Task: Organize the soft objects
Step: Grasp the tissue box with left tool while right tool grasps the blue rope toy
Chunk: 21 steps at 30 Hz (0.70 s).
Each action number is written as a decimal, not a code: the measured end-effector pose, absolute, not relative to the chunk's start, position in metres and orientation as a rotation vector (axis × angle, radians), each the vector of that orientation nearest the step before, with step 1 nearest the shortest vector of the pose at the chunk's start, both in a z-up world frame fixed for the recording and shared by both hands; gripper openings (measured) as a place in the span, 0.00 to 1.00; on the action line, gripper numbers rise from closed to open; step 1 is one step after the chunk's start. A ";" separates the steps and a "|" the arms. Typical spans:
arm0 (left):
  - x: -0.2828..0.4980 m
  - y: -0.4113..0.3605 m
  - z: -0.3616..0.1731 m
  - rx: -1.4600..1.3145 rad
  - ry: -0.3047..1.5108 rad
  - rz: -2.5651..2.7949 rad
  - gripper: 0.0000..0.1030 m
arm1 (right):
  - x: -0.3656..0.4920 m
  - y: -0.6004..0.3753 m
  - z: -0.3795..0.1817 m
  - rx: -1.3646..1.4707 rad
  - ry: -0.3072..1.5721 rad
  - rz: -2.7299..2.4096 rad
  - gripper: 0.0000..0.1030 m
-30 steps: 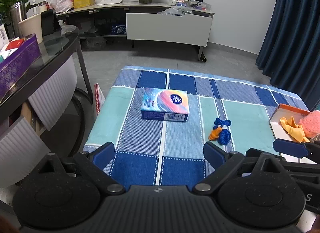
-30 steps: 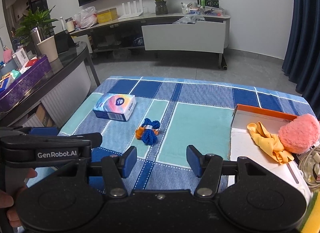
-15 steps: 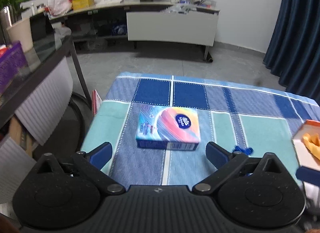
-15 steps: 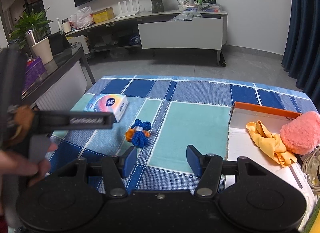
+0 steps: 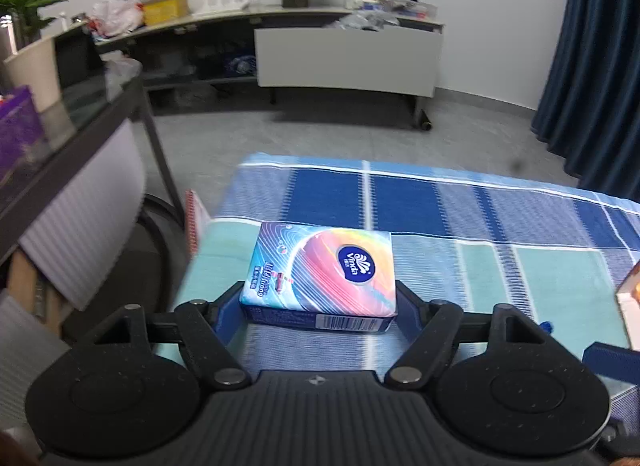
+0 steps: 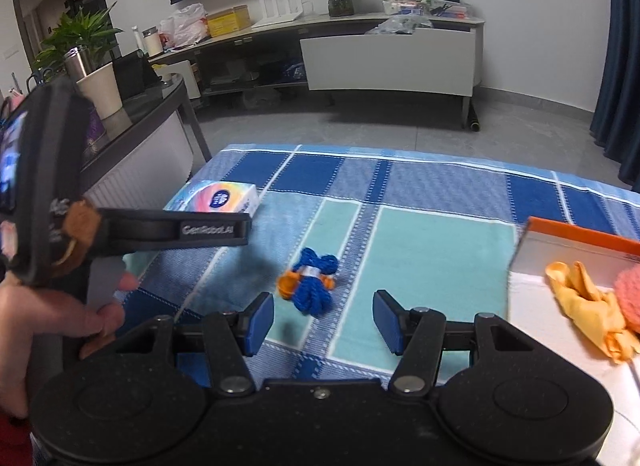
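– Blue-checked cloth (image 5: 480,225) over the table, yes. What sits furthest left?

– In the right wrist view, a hand (image 6: 60,318) at the left edge, wrapped round the handle of the left gripper (image 5: 318,302). One of that gripper's black fingers reaches out across the near left part of the cloth.

– And what are its jaws doing?

– They have just been closing, and now stand about half open around the pack (image 5: 324,270) of tissues. From the left wrist view, a blue pad lies against each short side of the pack, near its front corners. The pack lies flat on the cloth, close to the table's left edge, logo side up.

– Is it lifted?

– I cannot tell; its underside looks level with the cloth.

– Next to the right?

– The rope (image 6: 310,286), a small blue bundle with orange ends, lying on a teal square well apart from the pack.

– Does the right gripper (image 6: 323,322) have it?

– No. Its jaws stand wide apart with nothing in them. The rope lies just beyond the fingertips, roughly in line with the gap and a little nearer the left pad.

– And the far right?

– A box (image 6: 576,234) with an orange rim and a white inside, on the right end of the table. In it lie a crumpled yellow rag (image 6: 588,306) and, touching the rag's right side, a pink puff (image 6: 630,294) cut off by the frame edge.
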State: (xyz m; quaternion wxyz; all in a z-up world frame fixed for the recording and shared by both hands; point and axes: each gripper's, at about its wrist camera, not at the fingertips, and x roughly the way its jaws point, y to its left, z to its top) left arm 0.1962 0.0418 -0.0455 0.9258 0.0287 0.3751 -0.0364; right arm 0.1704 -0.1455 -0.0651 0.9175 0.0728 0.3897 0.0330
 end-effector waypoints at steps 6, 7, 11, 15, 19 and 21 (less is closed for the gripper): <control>0.177 0.055 -0.037 0.053 0.759 -0.060 0.74 | 0.187 -0.134 -0.075 0.133 0.823 0.058 0.58; 0.174 0.055 -0.036 0.056 0.755 -0.058 0.74 | 0.189 -0.132 -0.077 0.129 0.826 0.057 0.55; 0.165 0.058 -0.031 0.036 0.740 -0.063 0.74 | 0.191 -0.129 -0.078 0.105 0.811 0.051 0.33; 0.161 0.058 -0.026 0.025 0.729 -0.068 0.74 | 0.187 -0.131 -0.075 0.086 0.801 0.061 0.16; 0.154 0.059 -0.022 0.012 0.721 -0.077 0.74 | 0.180 -0.133 -0.068 0.087 0.787 0.068 0.14; 0.149 0.058 -0.018 0.007 0.713 -0.087 0.74 | 0.173 -0.134 -0.062 0.085 0.774 0.070 0.14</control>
